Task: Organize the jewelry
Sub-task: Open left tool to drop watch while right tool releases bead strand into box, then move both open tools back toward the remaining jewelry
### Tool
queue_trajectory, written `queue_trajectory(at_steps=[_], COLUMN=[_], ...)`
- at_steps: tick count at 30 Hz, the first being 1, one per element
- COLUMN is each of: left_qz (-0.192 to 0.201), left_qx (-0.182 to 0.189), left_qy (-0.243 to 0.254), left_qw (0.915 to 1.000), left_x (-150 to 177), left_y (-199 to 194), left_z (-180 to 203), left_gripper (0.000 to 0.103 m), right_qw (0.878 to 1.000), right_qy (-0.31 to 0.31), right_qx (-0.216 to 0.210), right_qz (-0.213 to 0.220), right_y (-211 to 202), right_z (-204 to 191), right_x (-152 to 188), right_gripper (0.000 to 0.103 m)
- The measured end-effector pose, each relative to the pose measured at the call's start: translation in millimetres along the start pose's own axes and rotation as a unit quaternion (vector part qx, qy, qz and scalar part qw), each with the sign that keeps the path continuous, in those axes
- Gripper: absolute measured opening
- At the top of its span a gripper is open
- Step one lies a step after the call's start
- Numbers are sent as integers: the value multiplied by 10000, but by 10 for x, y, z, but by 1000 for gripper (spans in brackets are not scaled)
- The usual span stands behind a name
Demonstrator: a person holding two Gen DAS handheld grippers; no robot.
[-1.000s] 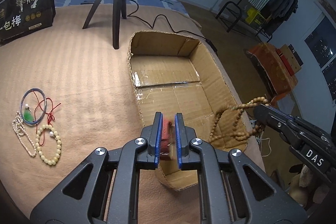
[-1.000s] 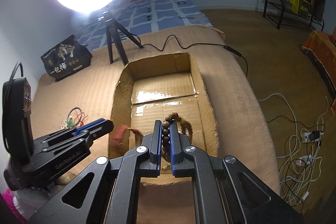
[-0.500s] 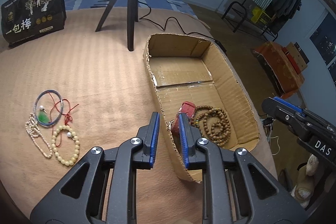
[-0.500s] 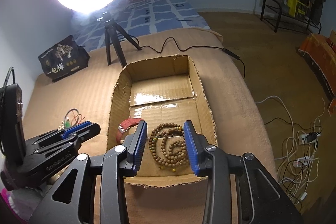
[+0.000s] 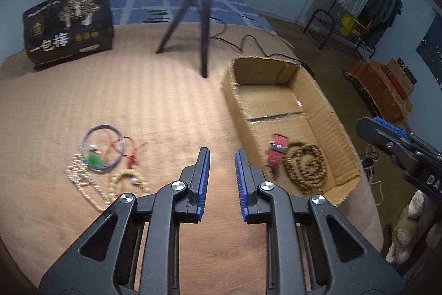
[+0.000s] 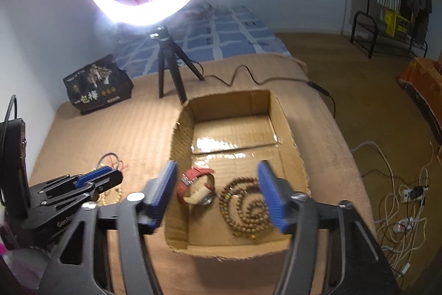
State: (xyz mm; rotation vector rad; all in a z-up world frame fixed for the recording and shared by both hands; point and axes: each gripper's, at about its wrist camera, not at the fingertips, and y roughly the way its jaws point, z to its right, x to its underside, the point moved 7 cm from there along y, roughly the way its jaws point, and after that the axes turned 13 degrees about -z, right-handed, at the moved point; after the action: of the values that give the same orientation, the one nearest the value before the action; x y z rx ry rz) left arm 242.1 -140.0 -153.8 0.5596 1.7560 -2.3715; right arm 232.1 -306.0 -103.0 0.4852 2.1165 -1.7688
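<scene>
- Left wrist view: the left hand-held gripper (image 5: pixel 222 154) is seen narrowly parted and empty over the bed (image 5: pixel 165 112); loose jewelry (image 5: pixel 105 167), somewhat blurred, lies at nine o'clock.
- Right wrist view: the right hand-held gripper (image 6: pixel 216 184) is opening, nothing held; red watch (image 6: pixel 197 185) and wooden beads (image 6: pixel 246 206) are deposited in the cardboard box (image 6: pixel 287 126). Fetching the remaining pieces is probably called for next.

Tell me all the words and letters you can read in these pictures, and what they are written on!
"包梅": big white characters on the black bag standing on the bed; its smaller print is too blurred to read.
"DA": white letters on the right gripper, cut off at the picture's edge.
"GenRob": white letters on the left gripper, the rest hidden behind the other gripper.
The yellow box on the far rack has dark print, too small to read.
</scene>
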Motion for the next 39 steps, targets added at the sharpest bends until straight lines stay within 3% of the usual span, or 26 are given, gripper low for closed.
queue_trajectory(at_steps=[5,7,10,19,24,30,32,34,39], left_qz=[-21,-36,-57,-355,-598,-768,-777,-800,-885], left_qx=[-244,-293,-383,-482,-219,-4,26,32,-128], left_qy=[-69,-145,-357,-916,-1385,-1762,-1821,-1818,-1635], left_qw=[9997,9995,9986,9940,9883,9814,9802,9801,9825], left_x=[38,61,100,267,374,390,368,344,298], left_y=[-94,-138,-197,-129,29,181,217,263,377], left_z=[-382,-559,-882,-1633,-1893,-2079,-2096,-2078,-1984], left_gripper=[21,39,50,51,51,51,51,51,51], right_qw=[9994,9994,9992,9955,9886,9809,9785,9761,9711], right_qy=[-245,-299,-382,-848,-919,-880,-803,-683,-478], right_qx=[142,92,54,-166,-615,-740,-820,-909,-1063], right_qz=[176,171,106,-379,-1019,-1571,-1715,-1850,-2083], right_y=[-26,-8,39,257,553,896,989,1074,1263], right_z=[-179,-256,-369,-893,-1225,-1391,-1412,-1411,-1434], right_x=[-41,-44,-44,10,176,320,350,361,367], right_gripper=[80,80,80,80,80,80,73,59,41])
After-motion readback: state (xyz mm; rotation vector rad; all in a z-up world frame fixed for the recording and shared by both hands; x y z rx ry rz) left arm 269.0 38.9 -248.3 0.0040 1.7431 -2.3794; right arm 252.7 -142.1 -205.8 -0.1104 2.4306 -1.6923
